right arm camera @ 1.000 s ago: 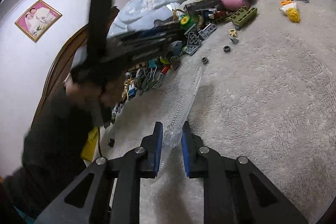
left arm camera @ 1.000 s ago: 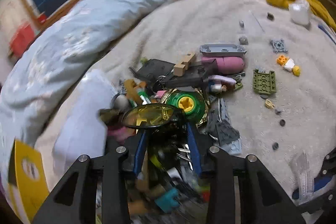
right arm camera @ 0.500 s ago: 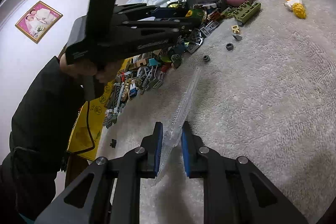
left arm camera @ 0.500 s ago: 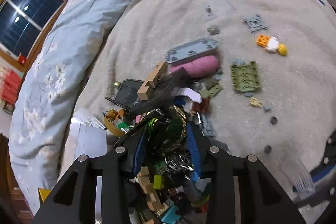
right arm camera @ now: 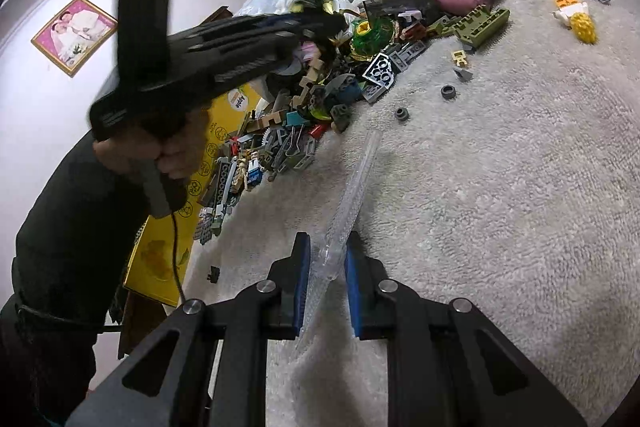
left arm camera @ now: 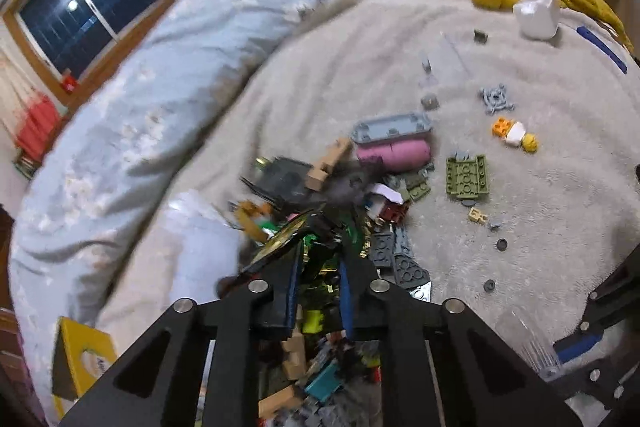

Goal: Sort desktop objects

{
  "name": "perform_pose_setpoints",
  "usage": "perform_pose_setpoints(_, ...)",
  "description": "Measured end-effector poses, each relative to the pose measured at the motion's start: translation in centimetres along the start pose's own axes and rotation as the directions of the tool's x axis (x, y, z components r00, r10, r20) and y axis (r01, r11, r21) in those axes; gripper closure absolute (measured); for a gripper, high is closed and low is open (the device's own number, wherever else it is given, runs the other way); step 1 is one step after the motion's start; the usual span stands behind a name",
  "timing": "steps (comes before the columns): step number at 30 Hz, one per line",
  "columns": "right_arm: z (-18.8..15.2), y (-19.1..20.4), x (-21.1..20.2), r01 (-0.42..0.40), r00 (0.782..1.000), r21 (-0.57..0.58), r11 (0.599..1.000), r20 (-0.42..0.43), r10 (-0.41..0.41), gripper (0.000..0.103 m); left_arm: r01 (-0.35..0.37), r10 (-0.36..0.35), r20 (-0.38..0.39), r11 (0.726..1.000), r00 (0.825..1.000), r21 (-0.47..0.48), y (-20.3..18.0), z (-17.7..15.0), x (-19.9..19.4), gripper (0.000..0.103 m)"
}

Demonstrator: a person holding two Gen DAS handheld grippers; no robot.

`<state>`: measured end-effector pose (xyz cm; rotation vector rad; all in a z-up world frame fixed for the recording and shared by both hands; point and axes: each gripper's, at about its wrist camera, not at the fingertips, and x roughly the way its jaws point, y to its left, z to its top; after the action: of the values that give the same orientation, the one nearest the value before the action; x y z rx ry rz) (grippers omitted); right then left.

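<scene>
Your left claw (left arm camera: 320,259) had just been closing, and it was clenched on the rim of a yellow-tinted lens (left arm camera: 280,241), a thin domed disc with a dark edge, tilted up out of the toy pile (left arm camera: 384,211). The lens sat right at the tips, pinched near one end with most of it sticking out to the left of the pads; blur made the exact contact hard to read. It looked light, stiff and slick, so my guess was it could pivot or squirt out of such a narrow edge grip; taking it deeper across the rim would have held better. Just ahead of the tips lay a green and gold round part (right arm camera: 366,35), and further ahead a pink cylinder (left arm camera: 394,155) and an olive plate (left arm camera: 468,179). Your right claw (right arm camera: 328,267) was clenched on a clear plastic strip (right arm camera: 352,187), gripped near its lower end, the long free end running forward over the fuzzy blanket (right arm camera: 500,187). It looked thin, light and bendy, probably floppy at the far tip. Your left hand (right arm camera: 160,151) held its tool above the pile.
</scene>
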<state>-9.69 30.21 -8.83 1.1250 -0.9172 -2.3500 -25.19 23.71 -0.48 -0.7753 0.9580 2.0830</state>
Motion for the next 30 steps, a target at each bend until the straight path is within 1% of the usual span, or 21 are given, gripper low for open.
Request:
perform_pose_setpoints(2,0.0,0.0,0.0,-0.002,1.0,-0.002,1.0,0.004,0.002,0.087,-0.039,0.039,0.016,0.999,0.999,-0.009,0.1,-0.2,-1.1,0.088)
perform_pose_setpoints(5,-0.1,0.2,0.0,0.005,1.0,-0.001,1.0,0.012,-0.005,0.087,-0.055,0.058,0.052,0.997,0.997,-0.061,0.2,-1.0,-3.4,0.088)
perform_pose_setpoints(6,-0.1,0.2,0.1,0.008,1.0,0.001,1.0,0.014,-0.008,0.087,-0.054,0.06,0.071,0.996,0.996,-0.075,0.2,-1.4,-4.4,0.088)
perform_pose_setpoints(8,-0.1,0.3,0.1,0.012,1.0,0.007,1.0,0.014,-0.012,0.087,-0.028,0.04,0.112,0.994,0.993,-0.109,0.3,-2.1,-6.7,0.088)
perform_pose_setpoints(9,-0.1,0.3,0.1,0.013,1.0,0.009,1.0,0.016,-0.013,0.088,-0.022,0.039,0.136,0.992,0.99,-0.122,0.4,-2.5,-8.0,0.088)
perform_pose_setpoints(12,-0.2,0.5,0.0,0.025,0.999,0.006,1.0,0.023,-0.025,0.088,-0.033,0.066,0.189,0.985,0.98,-0.172,0.9,-3.5,-11.7,0.088)
perform_pose_setpoints(14,-0.3,0.7,0.0,0.04,0.999,0.002,0.999,0.03,-0.04,0.088,-0.08,0.132,0.218,0.969,0.967,-0.233,1.6,-4.4,-14.5,0.089)
perform_pose_setpoints(15,-0.3,0.8,0.1,0.046,0.998,0.005,0.999,0.035,-0.046,0.088,-0.113,0.179,0.23,0.955,0.957,-0.274,2.0,-5.0,-15.7,0.089)
perform_pose_setpoints(16,-0.3,0.9,-0.1,0.05,0.998,0.008,0.999,0.038,-0.05,0.088,-0.128,0.205,0.235,0.944,0.95,-0.305,2.3,-5.5,-16.5,0.089)
perform_pose_setpoints(17,-0.3,1.1,0.1,0.058,0.997,0.008,0.998,0.041,-0.058,0.088,-0.14,0.236,0.24,0.924,0.942,-0.356,2.7,-6.4,-17.5,0.089)
perform_pose_setpoints(18,-0.3,1.3,0.2,0.064,0.997,0.007,0.998,0.044,-0.065,0.089,-0.147,0.27,0.244,0.892,0.932,-0.428,3.4,-7.8,-18.9,0.09)
perform_pose_setpoints(20,0.0,1.5,0.4,0.065,0.997,0.012,0.998,0.044,-0.065,0.09,-0.155,0.321,0.245,0.84,0.915,-0.52,4.2,-10.5,-20.9,0.09)
perform_pose_setpoints(21,0.1,1.8,0.7,0.06,0.997,0.014,0.998,0.042,-0.06,0.091,-0.162,0.338,0.243,0.825,0.909,-0.542,4.3,-11.3,-21.4,0.09)
perform_pose_setpoints(23,0.3,2.8,1.3,0.053,0.998,0.007,0.999,0.04,-0.053,0.093,-0.204,0.409,0.222,0.769,0.885,-0.605,4.8,-14.4,-23.3,0.09)
perform_pose_setpoints(24,0.4,3.4,1.6,0.048,0.998,-0.001,0.999,0.038,-0.048,0.093,-0.21,0.427,0.215,0.749,0.878,-0.628,5.2,-15.6,-24.0,0.09)
perform_pose_setpoints(25,0.5,4.2,1.9,0.044,0.998,-0.02,0.999,0.04,-0.043,0.093,-0.209,0.443,0.211,0.725,0.871,-0.657,5.5,-16.9,-24.7,0.09)
perform_pose_setpoints(27,0.7,5.8,2.3,0.044,0.998,-0.064,0.997,0.051,-0.041,0.093,-0.156,0.444,0.231,0.678,0.866,-0.718,6.3,-19.6,-26.2,0.09)
perform_pose_setpoints(28,0.8,6.9,2.5,0.049,0.997,-0.093,0.994,0.063,-0.043,0.093,-0.127,0.444,0.248,0.659,0.861,-0.741,6.7,-20.8,-26.7,0.09)
perform_pose_setpoints(29,0.9,7.8,2.7,0.047,0.997,-0.114,0.992,0.072,-0.039,0.093,-0.112,0.446,0.258,0.649,0.857,-0.753,7.0,-21.5,-27.0,0.09)
perform_pose_setpoints(30,1.0,8.6,2.9,0.042,0.996,-0.128,0.991,0.077,-0.033,0.093,-0.087,0.451,0.277,0.634,0.848,-0.769,7.5,-22.9,-27.7,0.09)
